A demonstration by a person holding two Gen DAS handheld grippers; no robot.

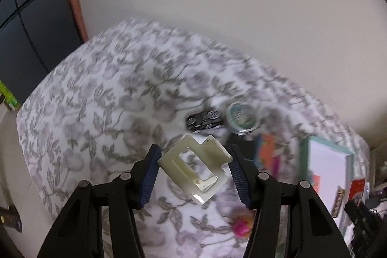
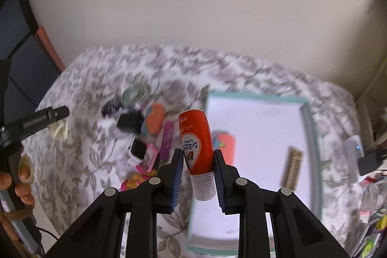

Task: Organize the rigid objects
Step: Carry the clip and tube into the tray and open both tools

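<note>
Right gripper (image 2: 197, 172) clamps a red tube (image 2: 196, 145), cap toward the camera.
Tube's long axis runs along the fingers, above the tray (image 2: 312, 137); left gripper (image 1: 194, 161) pinches a cream plastic bracket (image 1: 194, 163) crosswise.

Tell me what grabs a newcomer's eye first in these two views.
The red tube, cap toward the camera, is clamped in the right tool over the teal-rimmed white tray. The left tool grips a cream plastic bracket above the floral cloth.
</note>
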